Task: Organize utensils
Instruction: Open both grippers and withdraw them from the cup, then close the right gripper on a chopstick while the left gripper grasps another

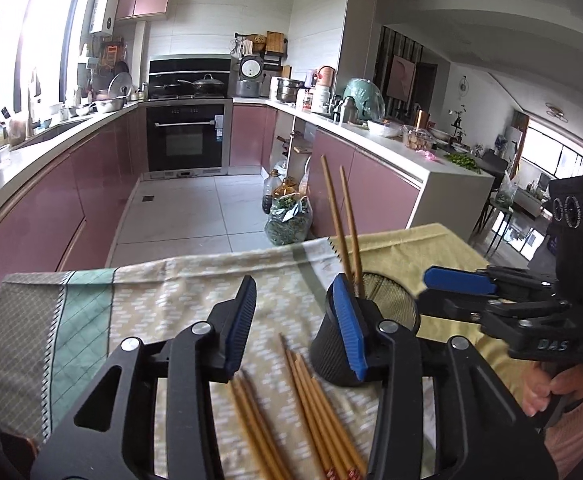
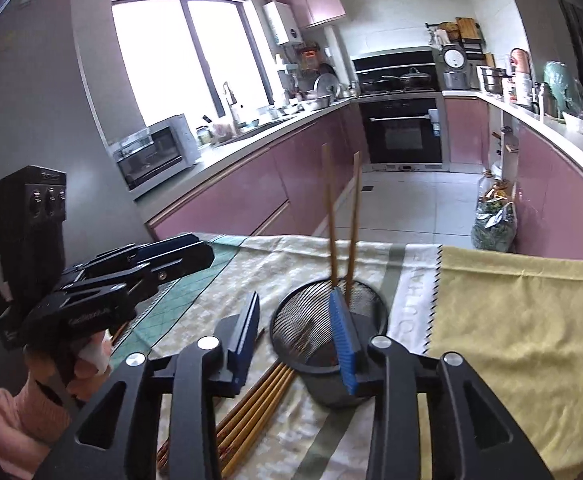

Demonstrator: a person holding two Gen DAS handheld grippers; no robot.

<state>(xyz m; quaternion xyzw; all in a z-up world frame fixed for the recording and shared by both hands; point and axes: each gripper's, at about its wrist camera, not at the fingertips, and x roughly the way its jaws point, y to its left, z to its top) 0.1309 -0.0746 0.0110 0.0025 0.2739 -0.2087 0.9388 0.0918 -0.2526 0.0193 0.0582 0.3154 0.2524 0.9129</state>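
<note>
Definitely a lived-in home kitchen: pink glossy cabinets (image 1: 103,168) ran along both walls under a pale countertop (image 1: 391,136), with a black built-in oven (image 1: 187,138) at the far end and pans on the hob above it. There was a white toaster oven (image 2: 153,156) by the big window (image 2: 187,52), plus a living room (image 1: 539,184) opening off the side.

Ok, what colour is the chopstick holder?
Black mesh holder, clearest in the right wrist view.
</note>
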